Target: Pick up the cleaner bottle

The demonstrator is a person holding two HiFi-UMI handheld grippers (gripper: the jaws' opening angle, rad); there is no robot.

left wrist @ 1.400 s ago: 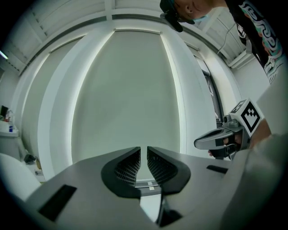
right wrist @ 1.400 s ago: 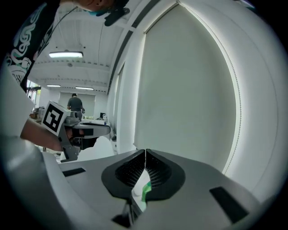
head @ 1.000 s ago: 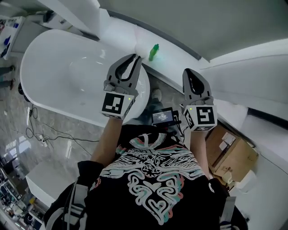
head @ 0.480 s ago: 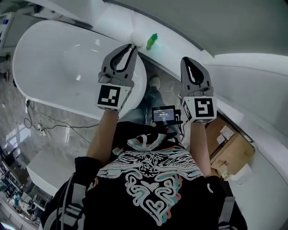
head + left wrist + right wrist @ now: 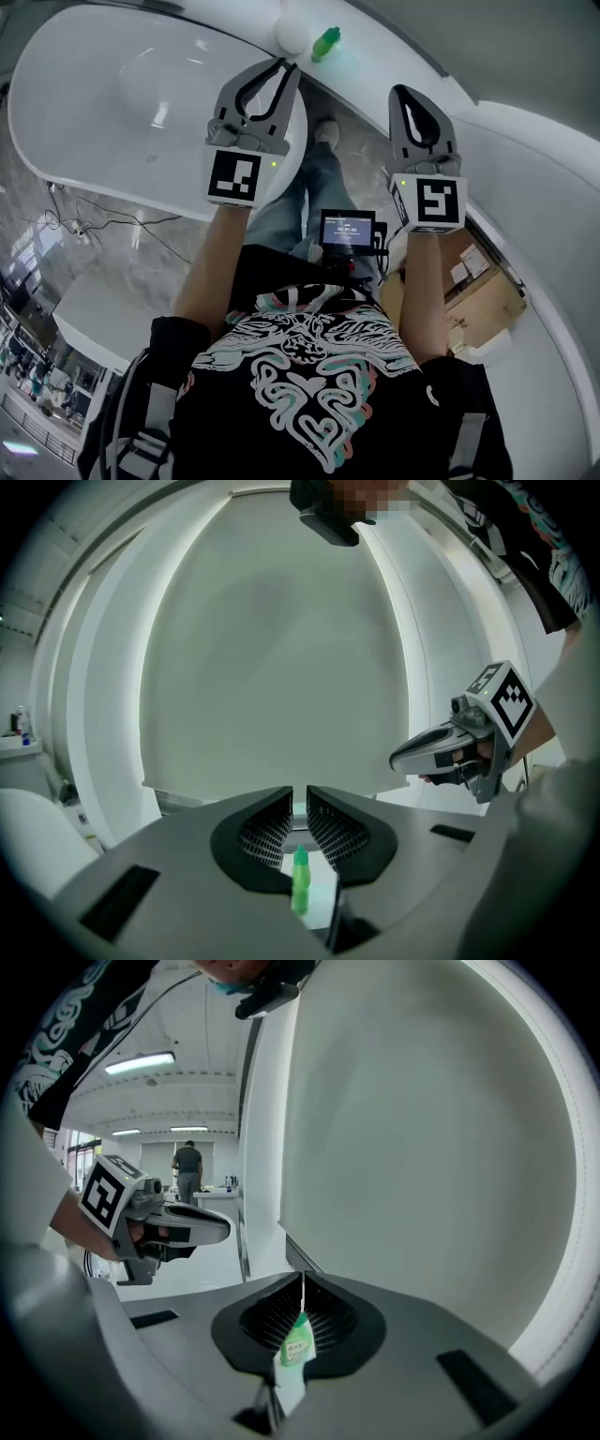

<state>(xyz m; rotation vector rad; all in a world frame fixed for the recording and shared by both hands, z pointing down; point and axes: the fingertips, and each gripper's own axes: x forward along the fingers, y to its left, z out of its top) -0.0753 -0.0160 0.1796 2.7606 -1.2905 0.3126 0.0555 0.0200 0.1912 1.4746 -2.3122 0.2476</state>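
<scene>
A small green cleaner bottle point(image 5: 326, 42) stands on the white ledge at the bathtub's end, at the top of the head view. My left gripper point(image 5: 279, 67) hangs in the air just short of it, a little to its left, jaws shut and empty. My right gripper point(image 5: 405, 92) is held further right, also shut on nothing. In the left gripper view the bottle point(image 5: 299, 878) shows far off through the hollow behind the closed tips point(image 5: 298, 794). The right gripper view shows the bottle point(image 5: 297, 1342) the same way behind its tips point(image 5: 302, 1279).
A large white bathtub point(image 5: 94, 112) fills the upper left, with a round white knob point(image 5: 292, 26) beside the bottle. Cables point(image 5: 75, 220) lie on the marble floor. A cardboard box point(image 5: 478, 300) sits at the right. A person point(image 5: 189, 1168) stands far back.
Both grippers have come down together and stay shut. The head view has shifted, so the tub and bottle now sit higher in the picture. The bottle has not moved on its ledge.
</scene>
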